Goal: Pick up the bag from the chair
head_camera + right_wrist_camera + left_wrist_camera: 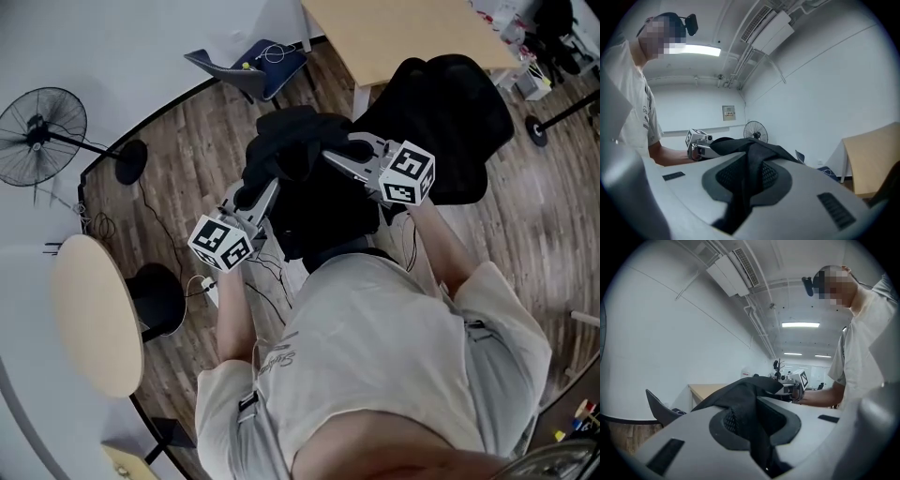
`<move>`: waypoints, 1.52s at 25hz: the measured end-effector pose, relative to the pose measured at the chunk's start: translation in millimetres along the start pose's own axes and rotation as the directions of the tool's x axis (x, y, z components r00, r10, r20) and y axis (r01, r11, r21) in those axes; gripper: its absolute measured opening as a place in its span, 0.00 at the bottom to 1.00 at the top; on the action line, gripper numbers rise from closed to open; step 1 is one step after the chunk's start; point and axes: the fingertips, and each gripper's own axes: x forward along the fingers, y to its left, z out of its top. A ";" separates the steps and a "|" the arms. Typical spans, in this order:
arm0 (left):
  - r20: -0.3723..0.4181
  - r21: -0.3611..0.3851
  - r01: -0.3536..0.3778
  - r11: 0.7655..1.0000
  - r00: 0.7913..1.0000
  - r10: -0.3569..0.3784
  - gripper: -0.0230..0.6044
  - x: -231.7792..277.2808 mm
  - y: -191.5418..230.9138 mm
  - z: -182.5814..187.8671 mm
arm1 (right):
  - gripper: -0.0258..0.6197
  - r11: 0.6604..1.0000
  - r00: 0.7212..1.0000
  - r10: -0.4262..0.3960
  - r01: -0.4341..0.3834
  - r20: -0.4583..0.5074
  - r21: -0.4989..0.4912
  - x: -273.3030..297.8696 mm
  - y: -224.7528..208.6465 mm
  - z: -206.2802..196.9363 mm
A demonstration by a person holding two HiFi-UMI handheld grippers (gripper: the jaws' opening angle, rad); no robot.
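A black bag of soft fabric is stretched between both grippers, in front of a black office chair. My left gripper is shut on the bag's left side, and black fabric is pinched between its jaws. My right gripper is shut on the bag's right side, with a fold of the fabric running down between its jaws. The bag hides the chair's seat, so I cannot tell whether it still rests there. The left gripper view shows the right gripper across the bag. The right gripper view shows the left gripper.
A standing fan is at the far left by the white wall. A round light table and a black round base are at lower left. A wooden desk stands behind the chair. Cables lie on the wood floor.
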 end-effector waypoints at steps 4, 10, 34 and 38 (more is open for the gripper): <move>0.038 0.020 -0.016 1.000 0.999 0.015 0.12 2.3 3.4 20.4 | 0.08 1.000 1.000 -0.017 0.018 0.013 -0.020 4.6 -6.1 21.0; 0.065 0.033 -0.039 0.999 0.997 0.037 0.12 0.1 1.0 30.6 | 0.08 0.999 1.000 -0.022 0.023 0.015 -0.028 7.4 -6.8 24.5; 0.068 0.031 -0.041 0.999 0.997 0.039 0.12 -10.5 -7.6 21.0 | 0.08 1.000 1.000 0.011 -0.011 -0.015 0.001 4.7 4.3 9.9; 0.071 0.043 -0.040 0.998 0.997 0.037 0.12 -11.1 -7.5 20.3 | 0.08 1.000 1.000 0.011 -0.012 -0.018 -0.014 6.1 4.6 8.9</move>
